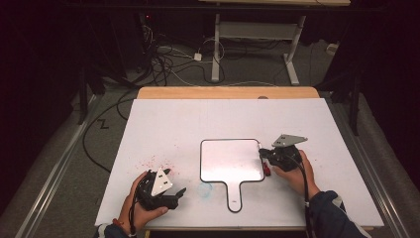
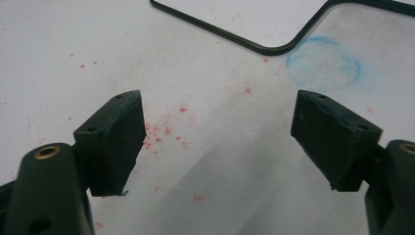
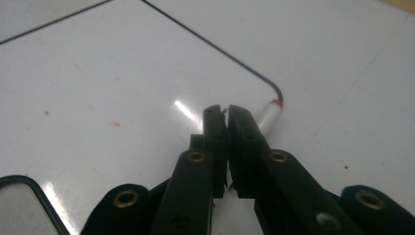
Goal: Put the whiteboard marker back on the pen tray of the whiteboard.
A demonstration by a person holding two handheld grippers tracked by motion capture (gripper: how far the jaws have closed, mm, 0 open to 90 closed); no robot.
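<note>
Resting at the right edge of the board (image 1: 232, 159), the right gripper (image 1: 267, 157) is sitting with its jaws pressed together; in the right gripper view (image 3: 222, 113) nothing is visible between the pads. A marker (image 3: 270, 114) with a red end is lying on the table (image 1: 317, 129) just beside and partly under the right-hand jaw, its tip touching the rounded corner of the board's black rim. In the high view the same marker (image 1: 267, 170) is showing as a short red piece below the gripper, against the board's right edge. Its long axis is running roughly along the jaws, pointing toward the board corner, so the pads are closing beside the barrel rather than across it. The likely next move is calling for the jaws to spread and shift sideways over the barrel before closing. The right gripper is clearly the nearer one. The left gripper (image 1: 174, 194) is lying well apart at the near left of the table, its jaws spread wide and holding nothing, with red specks and a blue smear (image 2: 323, 63) on the surface ahead of it (image 2: 218, 142).
</note>
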